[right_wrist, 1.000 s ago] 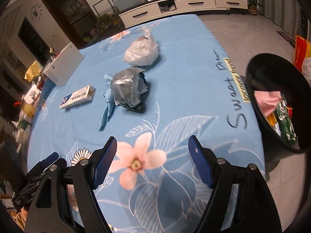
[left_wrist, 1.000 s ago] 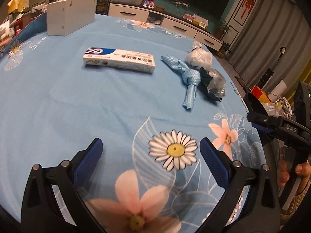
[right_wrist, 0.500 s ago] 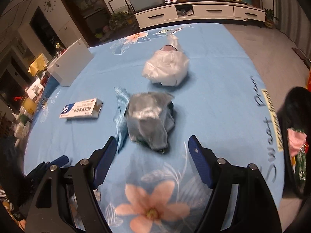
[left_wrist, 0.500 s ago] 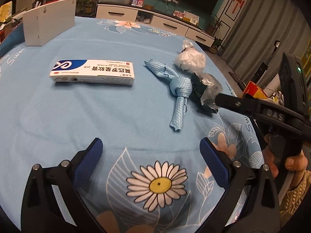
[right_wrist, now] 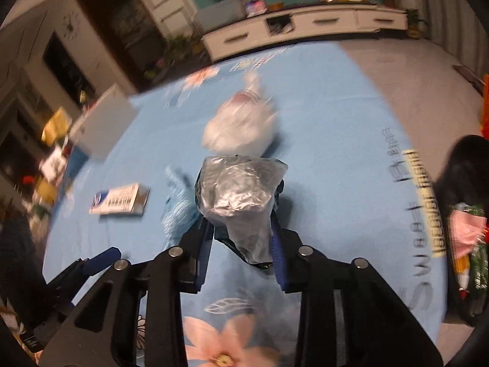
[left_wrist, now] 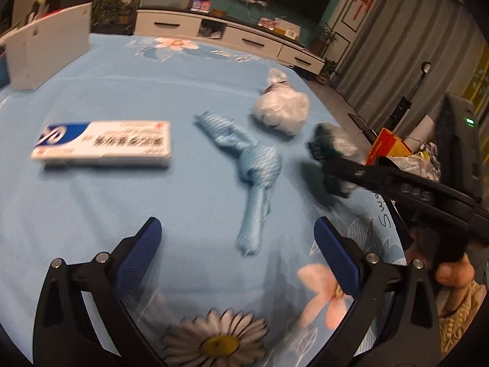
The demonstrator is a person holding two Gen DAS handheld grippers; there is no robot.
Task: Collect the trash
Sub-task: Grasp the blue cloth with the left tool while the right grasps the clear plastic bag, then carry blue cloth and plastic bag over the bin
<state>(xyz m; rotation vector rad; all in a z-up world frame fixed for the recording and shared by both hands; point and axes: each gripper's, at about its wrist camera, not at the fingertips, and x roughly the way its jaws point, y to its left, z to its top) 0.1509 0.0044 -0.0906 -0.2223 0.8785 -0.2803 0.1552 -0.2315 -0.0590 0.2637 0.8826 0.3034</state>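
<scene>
Crinkly grey plastic is what my right tongs [right_wrist: 241, 241] have hold of: a dark grey bag [right_wrist: 241, 195] is pinched between the blue pads, which have just been closing in on it, and most of the wad bulges out past the fingertips. Straight beyond it sits a white bag [right_wrist: 241, 125], close behind the grey one, though whether they touch is lost in the blur. Off to the left of these tongs there's a knotted blue cloth [right_wrist: 178, 205] half hidden by the grey bag, and further left a white and blue box [right_wrist: 119, 203]. Over on the right edge is a black bin [right_wrist: 467, 171] with some pink and green wrappers in it, standing beside the blue flowered tablecloth [right_wrist: 336, 122]. My left tongs [left_wrist: 237, 244] are spread wide with nothing in them, hovering over the cloth's lower tail; from there the box is ahead to the left and the right tongs with the grey bag are ahead to the right.
</scene>
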